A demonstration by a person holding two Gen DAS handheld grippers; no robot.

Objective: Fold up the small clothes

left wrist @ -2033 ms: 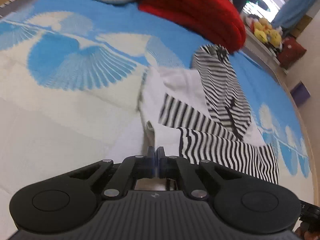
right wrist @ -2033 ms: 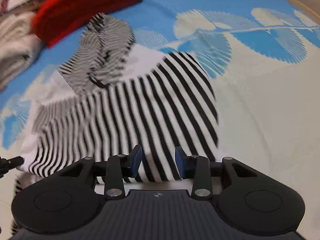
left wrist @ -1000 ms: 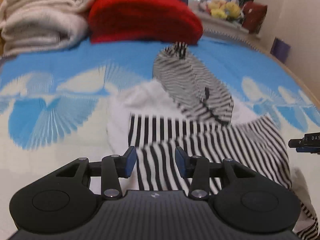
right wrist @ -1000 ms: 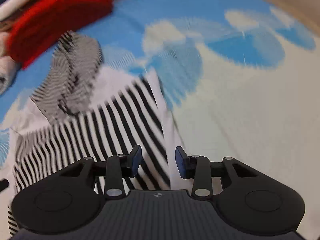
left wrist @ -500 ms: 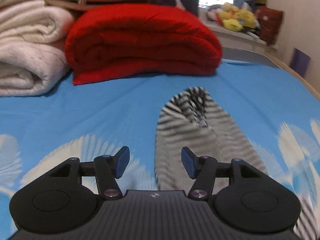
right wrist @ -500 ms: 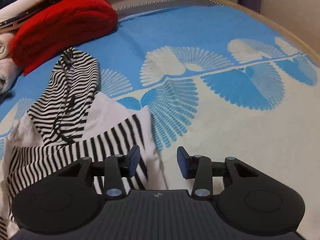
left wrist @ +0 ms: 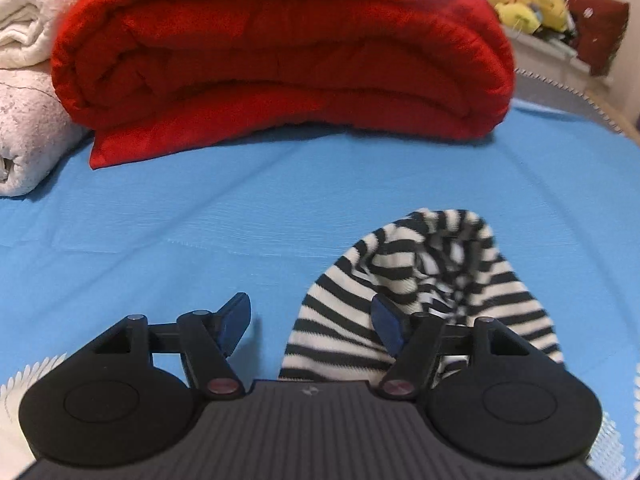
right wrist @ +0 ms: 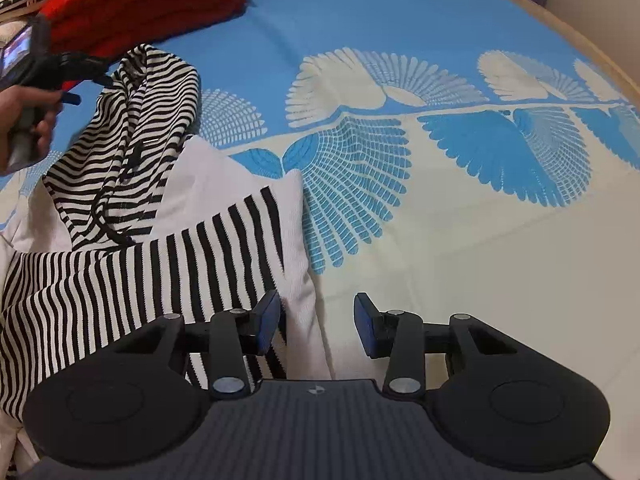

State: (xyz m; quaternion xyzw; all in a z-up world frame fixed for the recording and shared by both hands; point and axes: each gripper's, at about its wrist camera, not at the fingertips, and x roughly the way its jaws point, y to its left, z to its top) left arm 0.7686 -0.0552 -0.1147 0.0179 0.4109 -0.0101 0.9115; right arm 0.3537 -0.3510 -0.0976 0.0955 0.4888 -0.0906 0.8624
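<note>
Our left gripper has just been opening, jaws wide, nothing clamped, angled down at the striped hoodie hood. Our right gripper hangs half-apart over the hoodie's edge.

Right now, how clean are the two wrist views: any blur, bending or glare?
Left wrist view: the striped hood is smeared at its folds, and the red blanket is soft. Right wrist view: the hand at the left edge is blurred, and the blue patterned bedspread bows from fisheye. No glare in either.
</note>
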